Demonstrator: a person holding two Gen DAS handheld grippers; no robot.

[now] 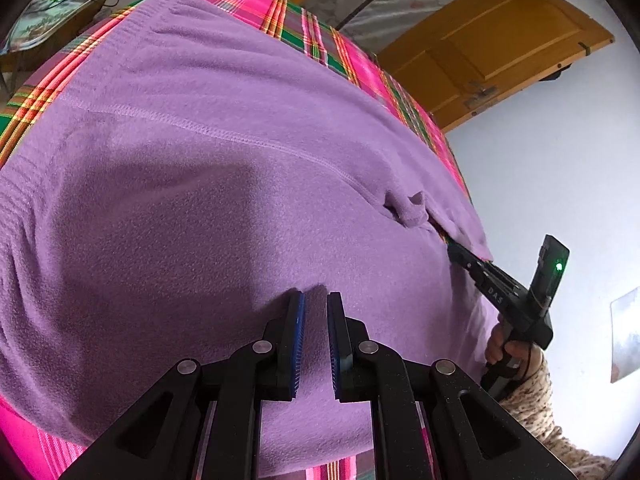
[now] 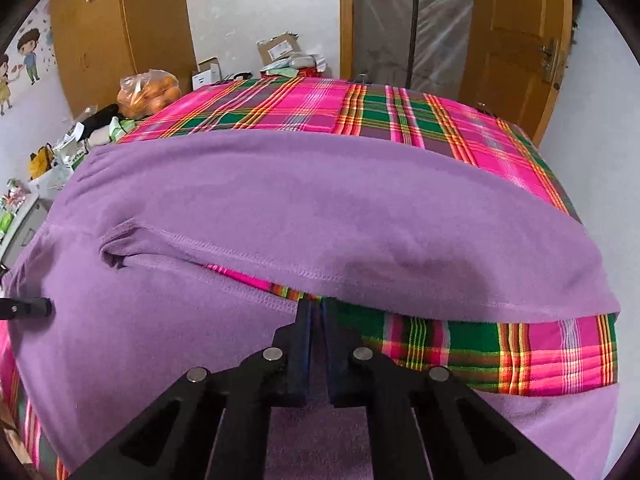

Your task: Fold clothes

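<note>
Left gripper (image 1: 316,300) sits low over the purple fleece garment (image 1: 200,200), blue-padded fingers (image 1: 298,336) a narrow gap apart with nothing between them; tips are on or just above the fleece (contact unclear). Right gripper (image 2: 316,306) has its fingers drawn nearly together, tips at the stitched hem where the sleeve (image 2: 400,248) splits from the body; whether any cloth is actually pinched there I cannot tell, since the hem hides the tips.

The garment lies spread flat on the pink-green plaid cloth (image 2: 360,108) covering the surface. In the right wrist view it fills the middle, sleeve running out toward 3 o'clock, with a wedge of plaid showing between sleeve and body at about 4 o'clock. In the left wrist view it fills nearly the whole frame, ribbed hem at 9 o'clock, a long seam crossing the centre.

From the left wrist view the right gripper (image 1: 460,252) comes in at 4 o'clock, tip tucked at the fold by the armpit, a hand (image 1: 500,344) on its handle with a speckled knit sleeve (image 1: 536,404) (green light on its module). The left gripper's tip (image 2: 38,307) shows at 9 o'clock in the right wrist view.

Background: wooden door (image 1: 492,40) at 1 o'clock, bag of oranges (image 2: 148,94) at 10 o'clock beside the bed.
</note>
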